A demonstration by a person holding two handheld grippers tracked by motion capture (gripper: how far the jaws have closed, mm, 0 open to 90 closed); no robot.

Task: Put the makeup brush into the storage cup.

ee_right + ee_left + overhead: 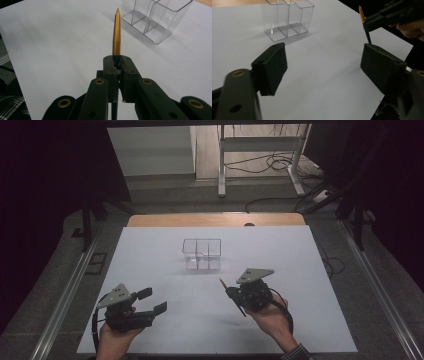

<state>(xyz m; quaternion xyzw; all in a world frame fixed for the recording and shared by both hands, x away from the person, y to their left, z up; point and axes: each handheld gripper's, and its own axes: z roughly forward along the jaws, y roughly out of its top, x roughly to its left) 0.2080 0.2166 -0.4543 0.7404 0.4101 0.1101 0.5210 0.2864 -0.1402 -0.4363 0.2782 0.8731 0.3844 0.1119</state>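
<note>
A clear plastic organiser (201, 254) with several compartments stands empty on the white table sheet (150, 265), beyond both hands. My right gripper (231, 293) is shut on a pen (222, 283) with a gold pointed end and a dark body, held aloft and slanting up toward the organiser. The right gripper view has the gold end (116, 32) sticking out past the closed jaws (117, 62), the organiser (155, 17) to its upper right. My left gripper (155, 300) is open above the sheet's near left with nothing between its pads (274, 65); the organiser (287, 20) lies ahead.
A strip of wooden tabletop (215, 220) shows past the sheet's far edge. Metal rails run down both sides of the table. On the floor behind are a white metal stand (260, 150) and loose cables (280, 165). Bare sheet lies between the hands and the organiser.
</note>
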